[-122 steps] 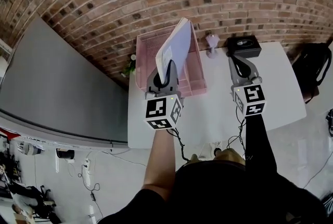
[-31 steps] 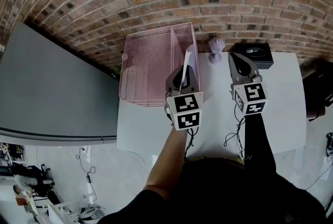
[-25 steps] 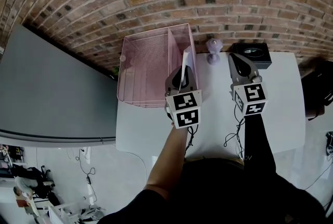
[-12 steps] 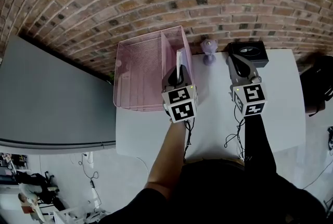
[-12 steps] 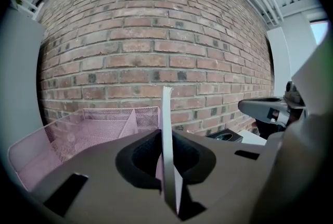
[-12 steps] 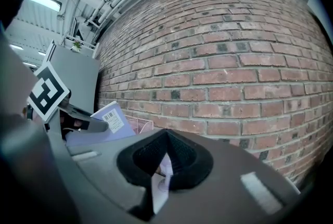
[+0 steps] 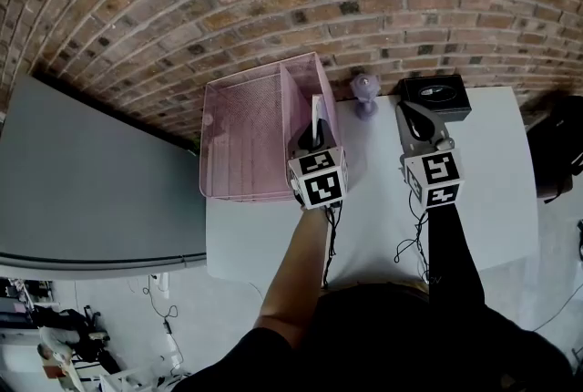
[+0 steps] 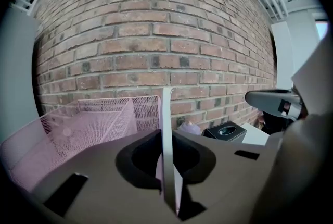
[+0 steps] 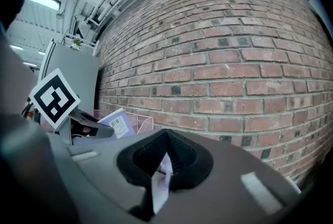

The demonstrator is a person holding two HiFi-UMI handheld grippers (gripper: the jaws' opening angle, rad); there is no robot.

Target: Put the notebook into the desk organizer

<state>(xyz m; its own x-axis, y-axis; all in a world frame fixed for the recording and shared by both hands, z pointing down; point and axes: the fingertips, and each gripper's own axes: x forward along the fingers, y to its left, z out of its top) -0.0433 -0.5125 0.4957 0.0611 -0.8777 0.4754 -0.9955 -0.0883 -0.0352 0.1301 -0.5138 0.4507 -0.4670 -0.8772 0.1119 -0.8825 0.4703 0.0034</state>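
A: Left gripper [image 7: 311, 137]?
B: Clamped on the notebook [image 7: 318, 110], which is held on edge, likely to fit the narrow right slot of the desk organizer [image 7: 239, 121]. It is over that slot now. Right gripper [image 7: 416, 115]: jaws together, empty.

The right gripper [image 9: 161, 165] fills the lower frame, its jaws close together with only a thin slit between them. A brick wall [image 9: 234, 61] spans the background. At middle left, the left gripper [image 9: 101, 126] has the notebook [image 9: 117, 123] at its jaws, in front of the pink mesh desk organizer [image 9: 140, 123].
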